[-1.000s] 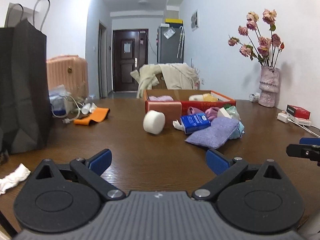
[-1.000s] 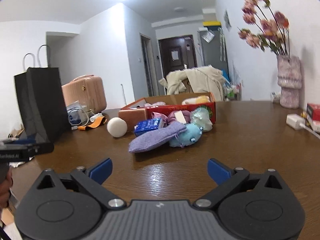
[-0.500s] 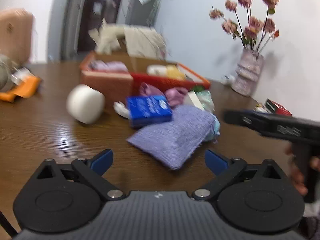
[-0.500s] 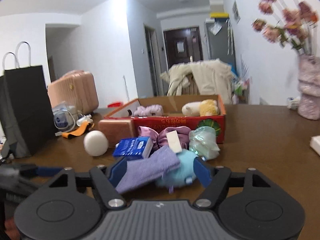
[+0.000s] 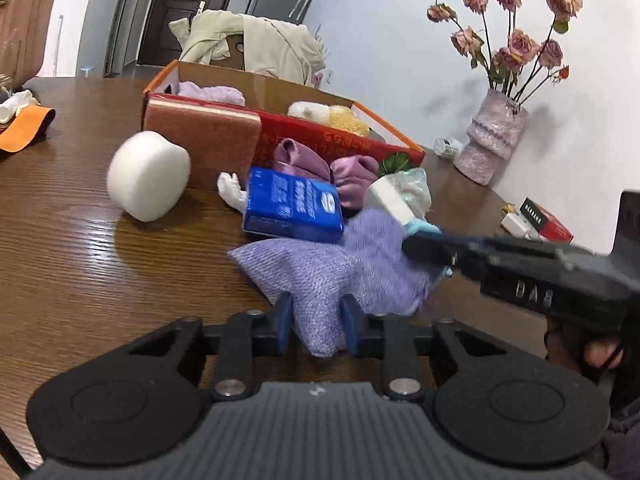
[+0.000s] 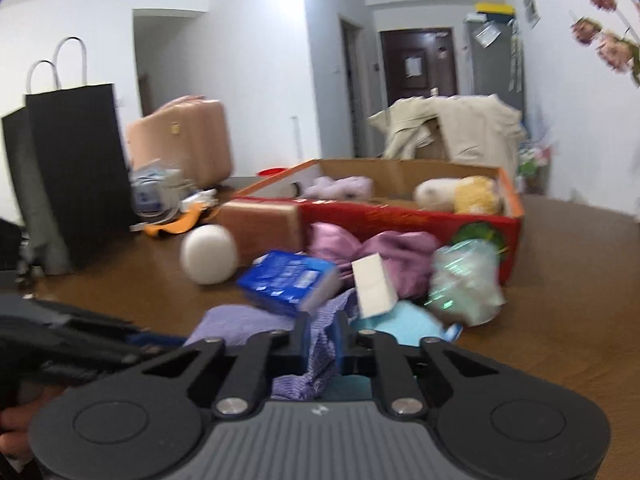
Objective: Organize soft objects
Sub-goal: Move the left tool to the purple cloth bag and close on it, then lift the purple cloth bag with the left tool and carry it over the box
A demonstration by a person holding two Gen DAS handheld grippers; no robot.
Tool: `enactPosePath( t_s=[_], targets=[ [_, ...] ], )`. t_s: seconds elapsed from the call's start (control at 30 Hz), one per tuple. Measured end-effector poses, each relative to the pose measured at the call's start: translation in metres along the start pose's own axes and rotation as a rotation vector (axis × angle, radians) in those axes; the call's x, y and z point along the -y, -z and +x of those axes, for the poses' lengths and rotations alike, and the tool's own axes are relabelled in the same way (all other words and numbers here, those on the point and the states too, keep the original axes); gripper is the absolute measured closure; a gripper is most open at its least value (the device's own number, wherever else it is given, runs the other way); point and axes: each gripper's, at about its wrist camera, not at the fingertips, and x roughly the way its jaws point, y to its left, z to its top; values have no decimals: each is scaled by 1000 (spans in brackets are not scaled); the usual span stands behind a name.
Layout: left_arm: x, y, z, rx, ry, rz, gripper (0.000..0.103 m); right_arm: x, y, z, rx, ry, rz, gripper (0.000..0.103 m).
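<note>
A lilac knitted cloth lies on the wooden table in front of a red cardboard box. My left gripper is shut on the cloth's near corner. My right gripper is shut on another part of the same cloth; it reaches in from the right in the left wrist view. A blue tissue pack, a white block, a light blue soft item and a green mesh bundle rest on or beside the cloth. The box holds several soft items.
A white round sponge, a brown sponge block and purple satin cloths lie by the box. A vase of flowers stands at the right. A black paper bag and a pink suitcase are on the left.
Both grippers moved forward to the pile and closed from open onto the lilac cloth. The right gripper now crosses into the left wrist view.
</note>
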Motion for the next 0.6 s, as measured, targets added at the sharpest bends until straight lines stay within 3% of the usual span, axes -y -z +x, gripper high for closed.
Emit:
enactPosePath(
  t_s=[0.2,0.37,0.43,0.5,0.53,0.6],
  targets=[
    [-9,-4,-2,2,16,-43,83,-1,5,6,-36,15,-1,94],
    [-5,-3,-4,0,20,-25,84,1,10,16,-76,37,13,69],
    [-3,-2,-5,1,15,-18,84,-2,14,22,-119,44,-4,66],
    [-1,-1,-7,5,7,-13,84,0,14,22,-115,39,11,72],
    [-1,0,-7,7,4,-7,84,2,14,22,-117,49,21,81],
    [2,1,-7,10,-4,9,84,0,14,20,-114,55,3,84]
  ],
)
